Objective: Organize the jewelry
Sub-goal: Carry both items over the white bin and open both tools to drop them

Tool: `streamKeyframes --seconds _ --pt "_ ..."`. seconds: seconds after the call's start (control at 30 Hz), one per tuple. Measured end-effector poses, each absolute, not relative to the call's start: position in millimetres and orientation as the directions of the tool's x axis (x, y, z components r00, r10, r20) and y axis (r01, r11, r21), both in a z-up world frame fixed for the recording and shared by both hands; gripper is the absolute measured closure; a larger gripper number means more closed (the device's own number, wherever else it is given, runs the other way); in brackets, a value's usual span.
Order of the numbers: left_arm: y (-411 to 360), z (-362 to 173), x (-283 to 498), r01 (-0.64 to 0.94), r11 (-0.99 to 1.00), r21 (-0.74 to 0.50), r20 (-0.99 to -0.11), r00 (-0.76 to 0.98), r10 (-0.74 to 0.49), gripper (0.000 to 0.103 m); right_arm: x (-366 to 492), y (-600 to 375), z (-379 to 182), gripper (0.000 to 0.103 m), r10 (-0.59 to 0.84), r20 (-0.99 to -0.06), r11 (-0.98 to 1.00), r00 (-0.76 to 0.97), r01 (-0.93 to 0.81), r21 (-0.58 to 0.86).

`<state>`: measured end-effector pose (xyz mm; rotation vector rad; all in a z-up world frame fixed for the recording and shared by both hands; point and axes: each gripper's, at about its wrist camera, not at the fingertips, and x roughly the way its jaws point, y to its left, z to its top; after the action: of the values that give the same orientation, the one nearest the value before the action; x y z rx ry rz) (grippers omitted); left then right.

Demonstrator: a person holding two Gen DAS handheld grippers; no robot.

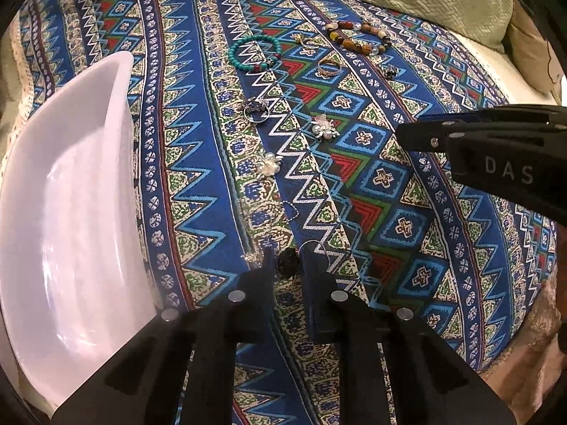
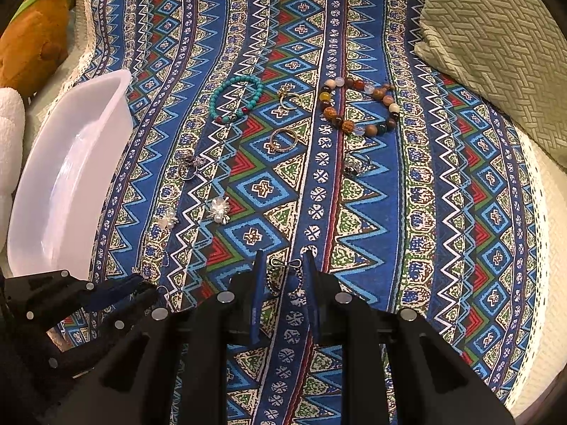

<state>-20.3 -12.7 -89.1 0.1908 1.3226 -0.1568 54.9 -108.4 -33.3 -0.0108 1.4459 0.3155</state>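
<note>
Jewelry lies on a patterned blue cloth [image 2: 354, 212]. My left gripper [image 1: 287, 258] stands open around a dark bead earring [image 1: 287, 261] with a thin wire hoop. My right gripper [image 2: 283, 265] stands open around a silver bow-shaped chain piece [image 2: 285, 274]. Further off lie a turquoise bead bracelet [image 2: 235, 97], a brown mixed-bead bracelet [image 2: 358, 106], a gold ring [image 2: 283, 140], a gold charm ring [image 2: 287, 96], a silver ring [image 2: 189, 166], a dark-stone ring [image 2: 358, 166] and two pearl flower earrings [image 2: 219, 209]. The white tray [image 2: 67, 177] sits left.
A green textured pillow [image 2: 496, 46] lies at the back right. A brown plush toy [image 2: 32, 32] sits at the back left. The cloth's lace edge [image 2: 531, 212] runs down the right side. The right gripper's body [image 1: 496, 156] crosses the left wrist view.
</note>
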Motion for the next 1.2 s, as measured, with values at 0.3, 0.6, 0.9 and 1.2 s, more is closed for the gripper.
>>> streamKeyframes --seconds 0.3,0.6,0.9,1.2 --pt "-1 -65 -29 0.232 0.973 0.016 -0.960 0.275 -0.050 0.091 55 -109 -29 0.081 0.207 -0.973 0.960 0.106 -0.212 0.181" --pt "24 -2 -36 0.214 0.973 -0.087 -0.910 0.381 -0.165 0.091 53 -111 11 0.081 0.219 -0.953 0.957 0.208 -0.236 0.168" --pt "119 78 -45 0.077 0.988 -0.132 -0.810 0.566 -0.153 0.090 34 -32 95 0.081 0.469 -0.842 0.848 0.266 -0.402 0.345" --pt "194 32 -40 -0.034 0.996 -0.083 -0.882 0.467 -0.058 0.090 23 91 73 0.082 0.497 -0.861 0.758 0.108 -0.537 0.370"
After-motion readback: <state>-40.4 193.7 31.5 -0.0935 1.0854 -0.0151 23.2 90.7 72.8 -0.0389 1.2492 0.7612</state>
